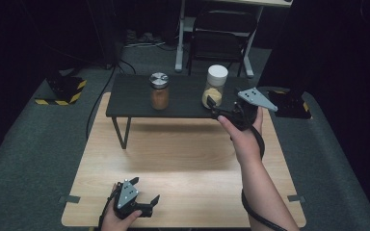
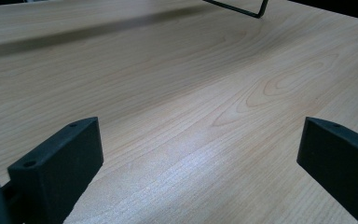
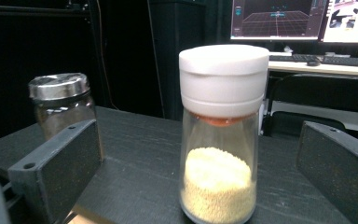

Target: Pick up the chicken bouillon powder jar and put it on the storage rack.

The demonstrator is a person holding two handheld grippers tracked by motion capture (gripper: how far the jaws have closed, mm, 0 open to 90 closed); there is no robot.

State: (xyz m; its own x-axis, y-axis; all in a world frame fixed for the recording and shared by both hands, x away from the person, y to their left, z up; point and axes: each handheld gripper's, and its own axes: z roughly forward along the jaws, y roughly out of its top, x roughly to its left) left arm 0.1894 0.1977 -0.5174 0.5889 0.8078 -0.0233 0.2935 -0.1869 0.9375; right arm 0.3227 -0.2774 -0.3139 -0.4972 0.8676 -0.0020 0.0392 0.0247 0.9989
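A glass jar with a white lid [image 1: 215, 86] [image 3: 220, 135], part full of pale yellow grains, stands upright on the right half of a small dark shelf [image 1: 135, 103]. My right gripper [image 1: 212, 107] [image 3: 196, 182] is open just in front of it, its jaws wide apart with the jar standing between and beyond them, untouched. A second jar with a metal lid [image 1: 159, 90] [image 3: 63, 109] holds orange-brown powder and stands to the left on the same shelf. My left gripper [image 1: 147, 195] [image 2: 198, 168] rests open and empty low over the wooden table [image 1: 173, 163] near its front edge.
The dark shelf stands on thin metal legs [image 1: 121, 132] at the table's far side. A folding chair [image 1: 221, 38] and a desk leg stand behind it on grey carpet. Monitors [image 3: 303, 18] and a keyboard sit far behind in the right gripper view.
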